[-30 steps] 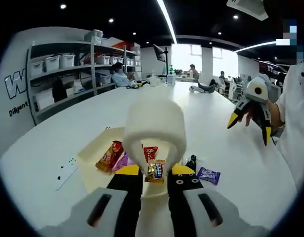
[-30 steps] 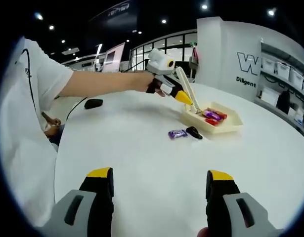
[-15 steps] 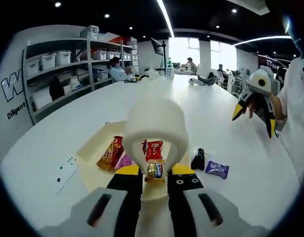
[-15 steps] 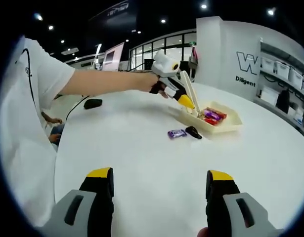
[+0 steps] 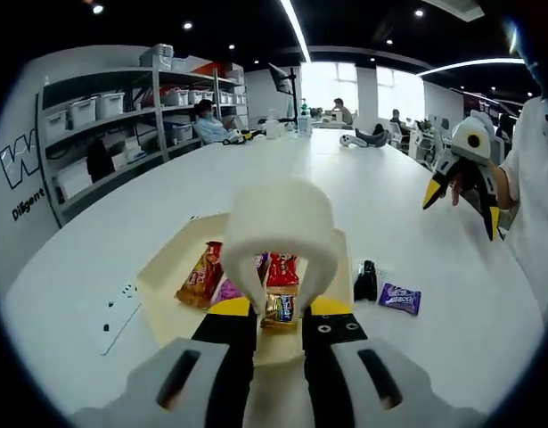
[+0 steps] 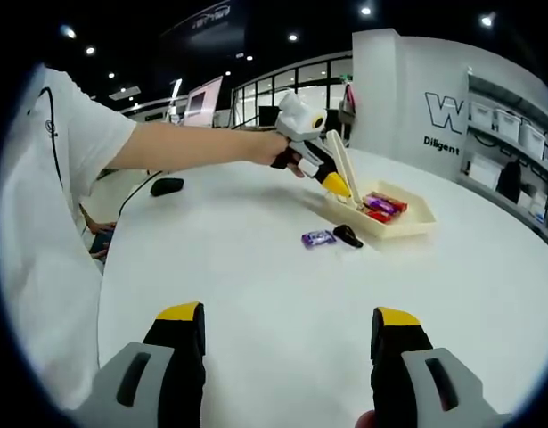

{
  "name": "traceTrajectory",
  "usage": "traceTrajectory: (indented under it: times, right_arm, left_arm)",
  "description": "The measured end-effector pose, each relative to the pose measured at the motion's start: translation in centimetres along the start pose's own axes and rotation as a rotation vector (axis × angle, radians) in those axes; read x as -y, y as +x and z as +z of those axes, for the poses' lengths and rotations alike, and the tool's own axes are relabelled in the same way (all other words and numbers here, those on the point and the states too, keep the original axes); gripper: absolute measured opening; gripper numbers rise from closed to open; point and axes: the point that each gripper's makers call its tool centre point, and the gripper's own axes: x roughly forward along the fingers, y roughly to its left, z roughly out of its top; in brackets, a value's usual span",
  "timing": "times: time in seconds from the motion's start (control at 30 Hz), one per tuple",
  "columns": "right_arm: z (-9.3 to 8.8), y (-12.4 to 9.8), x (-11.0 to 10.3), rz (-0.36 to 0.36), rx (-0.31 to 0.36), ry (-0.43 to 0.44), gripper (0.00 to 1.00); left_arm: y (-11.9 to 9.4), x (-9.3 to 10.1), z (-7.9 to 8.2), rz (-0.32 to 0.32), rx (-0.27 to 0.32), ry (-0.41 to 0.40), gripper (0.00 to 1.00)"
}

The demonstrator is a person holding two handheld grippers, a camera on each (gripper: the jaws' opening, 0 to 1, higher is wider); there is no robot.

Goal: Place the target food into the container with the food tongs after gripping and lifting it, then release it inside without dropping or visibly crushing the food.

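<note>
My left gripper (image 5: pixel 280 314) is shut on the white food tongs (image 5: pixel 278 227). The tongs' tips pinch a gold and blue wrapped candy (image 5: pixel 280 308) above the cream tray (image 5: pixel 162 272). Several wrapped candies lie in the tray, among them a red one (image 5: pixel 283 269). A black candy (image 5: pixel 366 281) and a purple candy (image 5: pixel 400 298) lie on the table right of the tray. In the right gripper view a hand holds the left gripper (image 6: pixel 329 178) and the tongs (image 6: pixel 347 176) over the tray (image 6: pixel 414 216). My right gripper (image 6: pixel 287 316) stands open over bare table, with nothing between its fingers.
The white table (image 6: pixel 282 276) is wide and bare around the tray. A black mouse (image 6: pixel 167 186) lies at its far edge. Shelves with bins (image 5: pixel 104 134) stand to the left, and people sit at the far end. A person's arm and white sleeve (image 6: pixel 69 178) show on the left.
The left gripper, with tongs and candy, has shifted a little farther over the tray, so more of the tray shows below. The right gripper has stayed still and open.
</note>
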Motion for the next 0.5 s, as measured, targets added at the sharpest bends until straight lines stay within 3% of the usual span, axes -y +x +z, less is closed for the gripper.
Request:
traceTrajectory:
  times: [0.5]
  right_arm:
    - [-0.01, -0.01, -0.07, 0.0, -0.001, -0.001, 0.74]
  left_arm:
    - [0.08, 0.09, 0.18, -0.006, -0.001, 0.022, 0.21]
